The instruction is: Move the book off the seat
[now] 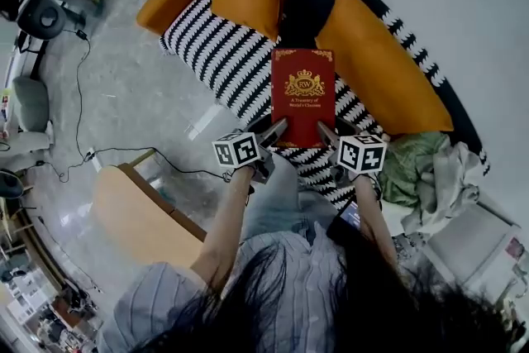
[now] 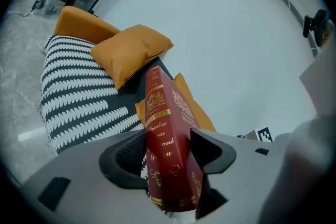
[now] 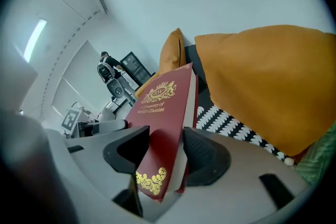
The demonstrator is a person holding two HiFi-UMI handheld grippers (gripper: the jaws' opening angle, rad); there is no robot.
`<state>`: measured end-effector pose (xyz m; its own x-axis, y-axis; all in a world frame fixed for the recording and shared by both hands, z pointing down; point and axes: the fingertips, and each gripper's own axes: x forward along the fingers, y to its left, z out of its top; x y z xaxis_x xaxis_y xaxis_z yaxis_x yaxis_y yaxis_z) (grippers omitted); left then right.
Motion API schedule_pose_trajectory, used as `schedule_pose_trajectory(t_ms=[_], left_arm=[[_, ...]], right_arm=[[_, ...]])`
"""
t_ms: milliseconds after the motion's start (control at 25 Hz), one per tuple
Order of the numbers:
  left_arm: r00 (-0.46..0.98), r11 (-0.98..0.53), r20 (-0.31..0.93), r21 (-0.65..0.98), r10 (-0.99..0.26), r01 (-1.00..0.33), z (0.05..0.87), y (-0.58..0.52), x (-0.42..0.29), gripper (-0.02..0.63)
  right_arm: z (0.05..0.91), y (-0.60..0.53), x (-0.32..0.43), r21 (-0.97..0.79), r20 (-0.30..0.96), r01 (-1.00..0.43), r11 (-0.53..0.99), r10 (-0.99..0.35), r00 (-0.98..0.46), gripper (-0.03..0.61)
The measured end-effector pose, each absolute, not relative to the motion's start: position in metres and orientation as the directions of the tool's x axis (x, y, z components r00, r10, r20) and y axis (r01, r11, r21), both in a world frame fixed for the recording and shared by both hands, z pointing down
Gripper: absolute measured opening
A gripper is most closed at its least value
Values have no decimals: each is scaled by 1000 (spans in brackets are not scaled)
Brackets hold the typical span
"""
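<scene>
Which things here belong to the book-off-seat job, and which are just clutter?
Job: red book, clamped by left gripper and right gripper; striped seat.
Lying about: orange cushions, green cloth, wooden table, floor cable.

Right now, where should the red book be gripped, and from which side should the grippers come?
Grip the red book at its near short edge, coming from the person's side: left gripper over the spine corner, right gripper over the page-edge corner, as both hold it now. It is a stiff hardcover, so two corner grips should stop it tilting.
</scene>
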<state>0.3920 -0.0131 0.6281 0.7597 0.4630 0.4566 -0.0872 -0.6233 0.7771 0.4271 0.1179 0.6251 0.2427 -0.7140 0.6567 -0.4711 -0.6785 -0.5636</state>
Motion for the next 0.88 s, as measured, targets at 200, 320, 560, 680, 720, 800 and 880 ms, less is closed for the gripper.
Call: schedule_pose_trajectory(t_ms=[200, 320, 560, 680, 720, 800, 880], left_arm=[[772, -636, 440, 770, 458, -62, 603, -20, 393, 272], [779, -629, 422, 776, 463, -47, 589, -11, 387, 272], [800, -626, 391, 779, 455, -25, 563, 3, 370, 272], [813, -630, 380, 776, 442, -20, 549, 6, 359, 272], [817, -633, 377, 774, 437, -18, 545, 6, 356, 272], [826, -640, 370, 768, 425, -15, 534, 7, 349, 272], [836, -650, 364, 760, 410, -12, 525, 6, 343, 272]], right_arm=[[602, 111, 429, -563, 633, -493, -663, -730, 258, 213], [587, 118, 425, -559, 617, -511, -653, -739, 270, 213], [559, 134, 410, -550, 591, -537, -639, -753, 289, 210], [545, 137, 401, -550, 571, -552, -627, -764, 300, 210], [540, 137, 398, -550, 564, -558, -622, -769, 301, 210], [532, 137, 394, -551, 550, -571, -609, -779, 300, 210], [524, 135, 389, -552, 538, -586, -594, -790, 295, 210]])
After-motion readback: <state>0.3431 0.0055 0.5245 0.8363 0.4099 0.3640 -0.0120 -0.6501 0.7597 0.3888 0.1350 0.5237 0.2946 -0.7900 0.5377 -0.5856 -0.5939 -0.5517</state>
